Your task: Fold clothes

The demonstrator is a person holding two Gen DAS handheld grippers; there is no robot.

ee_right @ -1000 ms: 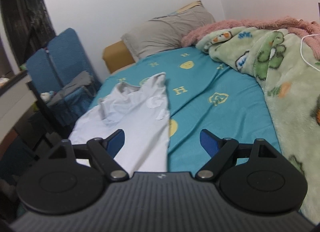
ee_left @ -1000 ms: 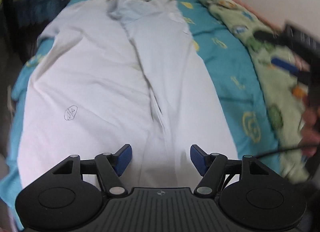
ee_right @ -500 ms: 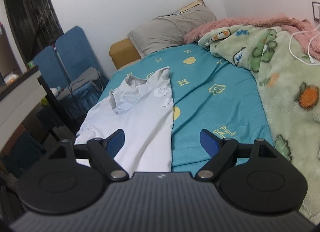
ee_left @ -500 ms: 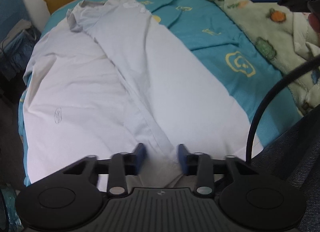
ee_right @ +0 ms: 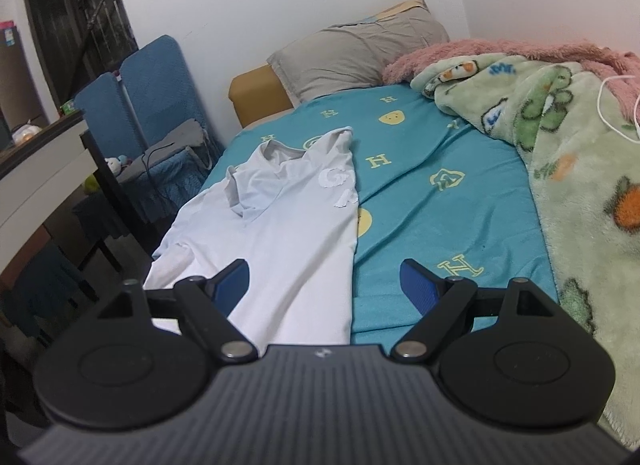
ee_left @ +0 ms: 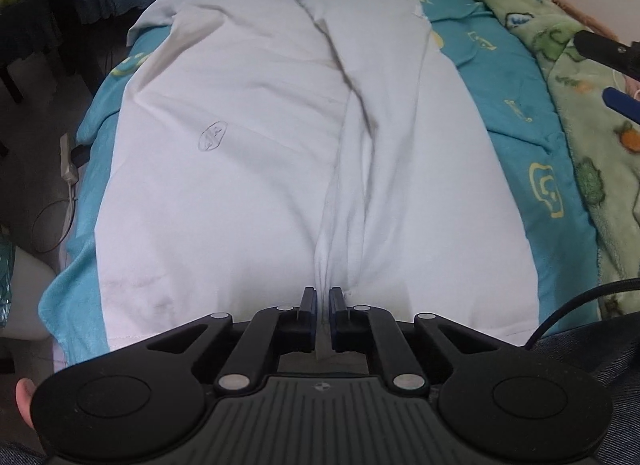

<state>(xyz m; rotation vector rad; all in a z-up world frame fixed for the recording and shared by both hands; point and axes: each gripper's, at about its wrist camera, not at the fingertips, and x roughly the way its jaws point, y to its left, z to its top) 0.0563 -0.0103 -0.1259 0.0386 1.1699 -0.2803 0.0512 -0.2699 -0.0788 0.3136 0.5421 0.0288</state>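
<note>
We are looking down the length of a white shirt (ee_left: 248,169) that is lying flat on a bed with a teal patterned sheet (ee_left: 508,113), its collar at the far end and its hem at the near edge. One side of the shirt is lying folded over, making a long ridge running from the collar toward us. Our left gripper (ee_left: 323,303) is sitting at the near hem, its blue pads (ee_left: 309,301) drawn almost together and pinching a bunched fold of the shirt fabric right where that ridge ends. A small oval mark is showing on the left half of the shirt.

Our right gripper (ee_right: 325,283) is hovering above the near right part of the bed with its fingers spread wide and gripping nothing; in the right wrist view the shirt's right edge is lying between and below its pads, and teal sheet is showing beneath the right pad. In the left wrist view that gripper is appearing at the far right edge.

A green cartoon blanket (ee_right: 576,169) is lying heaped along the right side of the bed, with a pink fleece (ee_right: 492,51) behind it and a grey pillow (ee_right: 356,53) at the far end. Blue chairs (ee_right: 136,97) are standing to the left of the bed.
</note>
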